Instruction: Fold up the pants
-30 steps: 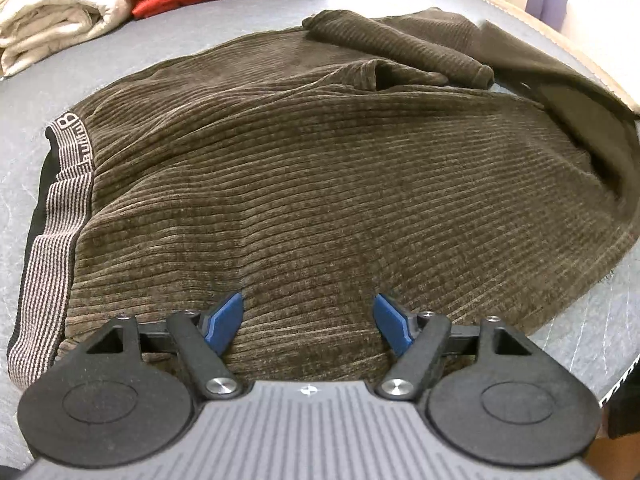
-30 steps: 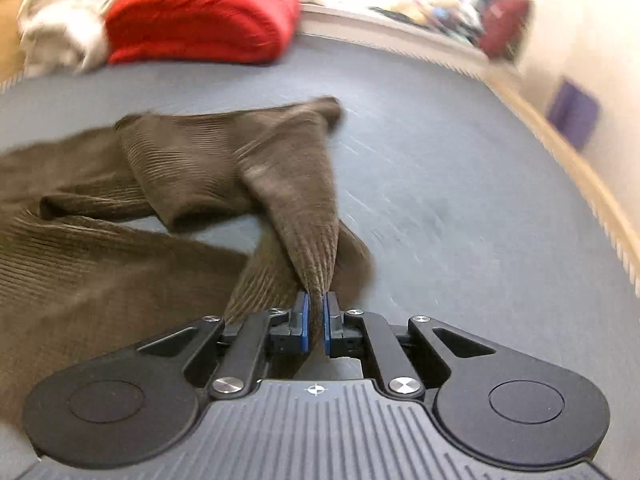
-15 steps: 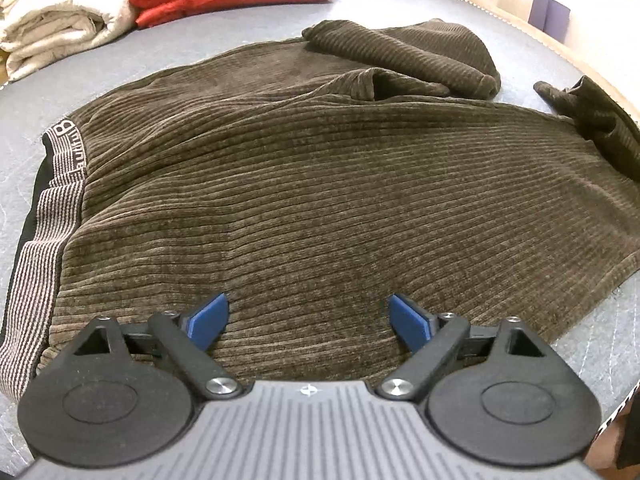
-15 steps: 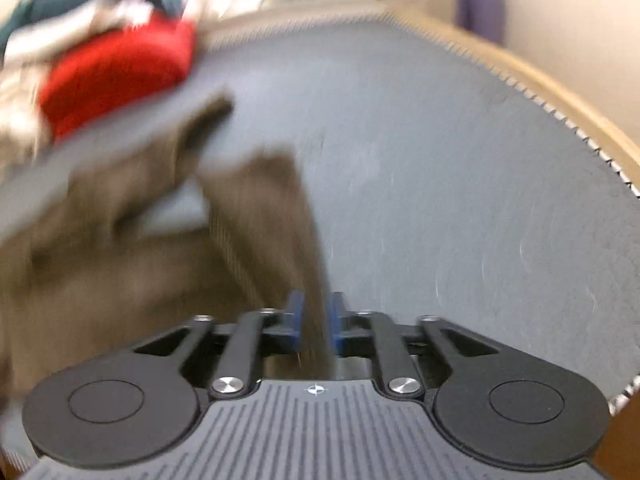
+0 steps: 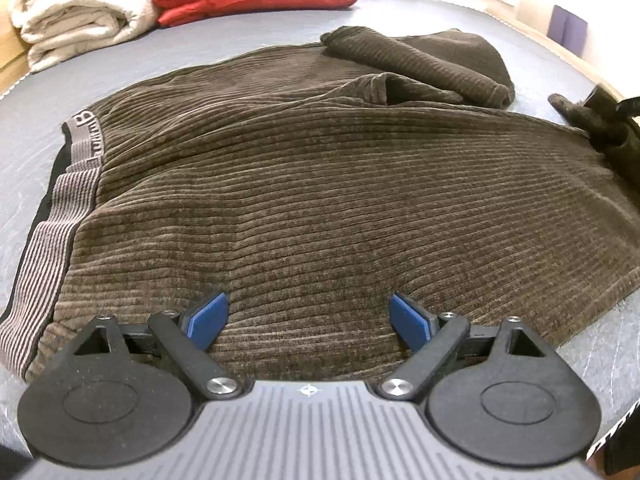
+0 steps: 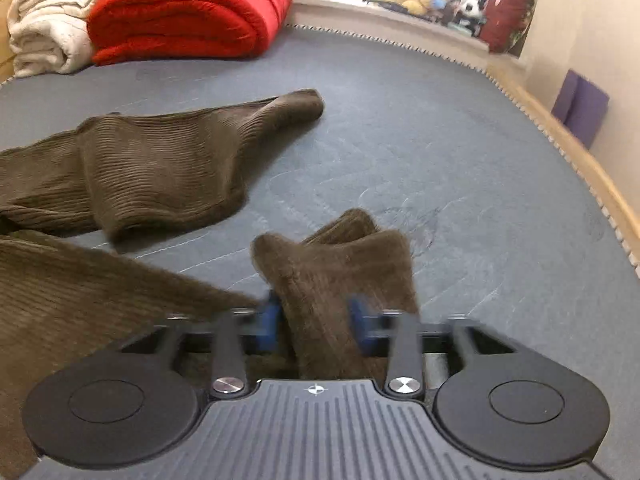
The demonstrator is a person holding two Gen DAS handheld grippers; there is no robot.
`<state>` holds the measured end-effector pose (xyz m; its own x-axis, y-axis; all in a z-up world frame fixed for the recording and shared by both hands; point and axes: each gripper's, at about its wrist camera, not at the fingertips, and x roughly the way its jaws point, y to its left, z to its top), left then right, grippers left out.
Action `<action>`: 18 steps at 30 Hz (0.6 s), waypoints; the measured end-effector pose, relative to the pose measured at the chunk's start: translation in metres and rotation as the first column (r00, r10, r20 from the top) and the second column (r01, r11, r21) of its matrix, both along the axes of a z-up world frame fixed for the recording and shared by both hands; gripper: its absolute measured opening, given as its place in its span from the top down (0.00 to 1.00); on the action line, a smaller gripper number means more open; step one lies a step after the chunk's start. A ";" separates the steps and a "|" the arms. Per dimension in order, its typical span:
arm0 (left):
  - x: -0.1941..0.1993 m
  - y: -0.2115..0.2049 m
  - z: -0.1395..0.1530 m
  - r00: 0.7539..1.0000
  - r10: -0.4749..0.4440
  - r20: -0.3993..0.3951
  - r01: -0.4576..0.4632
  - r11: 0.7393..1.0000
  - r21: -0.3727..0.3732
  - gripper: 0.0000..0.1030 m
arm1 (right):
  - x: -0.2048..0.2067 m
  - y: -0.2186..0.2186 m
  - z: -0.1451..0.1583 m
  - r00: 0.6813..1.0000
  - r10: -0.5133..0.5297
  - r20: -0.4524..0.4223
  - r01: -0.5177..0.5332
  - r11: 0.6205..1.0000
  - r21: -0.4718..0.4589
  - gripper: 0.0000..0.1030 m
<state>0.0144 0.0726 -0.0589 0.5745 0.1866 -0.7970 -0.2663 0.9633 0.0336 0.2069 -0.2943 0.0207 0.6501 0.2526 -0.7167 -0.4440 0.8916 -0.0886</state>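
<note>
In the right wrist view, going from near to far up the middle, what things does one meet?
Right tongs → bunched pant leg end between its blue pads → bare grey mattress → other pant leg, lying flat to the left → red blanket → windowsill with toys.

Left black two-finger tongs with blue pads (image 5: 308, 316): jaws spread wide, pads angled outward, both fingertips low over the near edge of the brown corduroy pants (image 5: 320, 184), close to the fabric; nothing lies between the pads. Right black two-finger tongs with blue pads (image 6: 316, 320): jaws partly apart, blurred, with the cuff end of one pants leg (image 6: 340, 272) lying between the two pads; whether the pads press the cloth cannot be told. In the left wrist view the right tongs (image 5: 612, 114) appear at the far right edge of the pants.
</note>
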 end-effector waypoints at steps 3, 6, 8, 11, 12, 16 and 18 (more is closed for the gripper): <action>0.000 -0.002 0.000 1.000 0.015 0.002 -0.015 1.000 0.009 0.11 | 0.001 -0.033 0.020 0.991 -0.116 0.068 0.105 0.984 0.147 0.92; 0.000 -0.001 -0.001 1.000 0.017 0.004 -0.017 1.000 0.007 0.11 | -0.006 -0.095 0.042 0.943 -0.311 0.116 0.259 0.907 0.331 0.93; 0.000 -0.001 -0.001 1.000 0.019 0.004 -0.019 1.000 0.007 0.11 | -0.016 -0.144 0.049 0.873 -0.472 0.123 0.387 0.823 0.417 0.93; -0.001 -0.002 -0.001 1.000 0.027 0.007 -0.027 1.000 0.010 0.11 | -0.035 -0.220 0.032 0.685 -0.728 0.023 0.645 0.621 0.445 0.93; 0.000 -0.003 -0.001 1.000 0.030 0.007 -0.030 0.999 0.011 0.11 | -0.040 -0.238 0.023 0.625 -0.780 -0.022 0.716 0.562 0.413 0.93; 0.000 -0.004 -0.001 0.999 0.037 0.004 -0.037 0.999 0.015 0.11 | -0.064 -0.297 -0.033 0.438 -0.844 -0.310 0.887 0.349 0.303 0.93; 0.000 -0.004 -0.001 0.999 0.040 0.001 -0.040 0.999 0.014 0.11 | -0.078 -0.309 -0.049 0.402 -0.839 -0.367 0.906 0.306 0.293 0.93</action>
<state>0.0149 0.0683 -0.0595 0.5668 0.2207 -0.7938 -0.3047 0.9513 0.0470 0.1291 -0.6037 -0.0286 0.5857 -0.1450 -0.7975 0.6407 0.6855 0.3459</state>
